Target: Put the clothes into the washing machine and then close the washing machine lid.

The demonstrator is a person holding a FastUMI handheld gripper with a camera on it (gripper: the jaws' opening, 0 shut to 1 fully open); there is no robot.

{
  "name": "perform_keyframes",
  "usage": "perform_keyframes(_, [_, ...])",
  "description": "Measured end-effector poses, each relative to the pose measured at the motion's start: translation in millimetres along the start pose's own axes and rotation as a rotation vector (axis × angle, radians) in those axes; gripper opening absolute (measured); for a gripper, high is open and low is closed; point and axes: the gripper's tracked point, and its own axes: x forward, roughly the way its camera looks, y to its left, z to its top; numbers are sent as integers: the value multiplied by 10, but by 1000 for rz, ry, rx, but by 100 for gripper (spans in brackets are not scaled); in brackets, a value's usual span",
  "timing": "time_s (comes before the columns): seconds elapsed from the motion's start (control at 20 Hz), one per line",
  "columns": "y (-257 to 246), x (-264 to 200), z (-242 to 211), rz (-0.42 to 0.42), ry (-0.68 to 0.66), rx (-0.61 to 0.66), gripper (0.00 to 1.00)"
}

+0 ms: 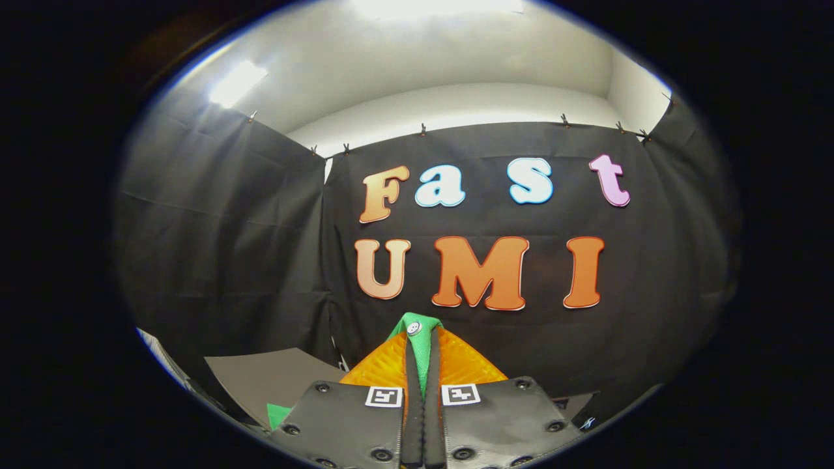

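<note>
My gripper (419,352) is shut on a piece of green cloth (420,355), a fold of which sticks out between the two fingers with a small white button at its tip. Another corner of the same green cloth (278,414) hangs below the left finger. The gripper is raised and faces the booth's black back wall. The washing machine itself is hidden from me here.
A flat grey panel (277,378) lies low to the left of the fingers, with a pale edge (159,358) further left. Black cloth walls (221,260) enclose the booth at the back and left, with a white ceiling above.
</note>
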Motion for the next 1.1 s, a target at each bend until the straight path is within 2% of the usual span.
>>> perform_keyframes(0.4, [-799,-54,-278,-33,24,10,9])
perform_keyframes(0.7, [-1180,6,-1159,-18,175,19,9])
perform_keyframes(0.8, [-1261,40,-1318,-15,203,38,9])
perform_keyframes(0.9, [-1340,54,-1326,-7,210,58,9])
perform_keyframes(1.1, [-1476,107,-1064,-24,147,73,9])
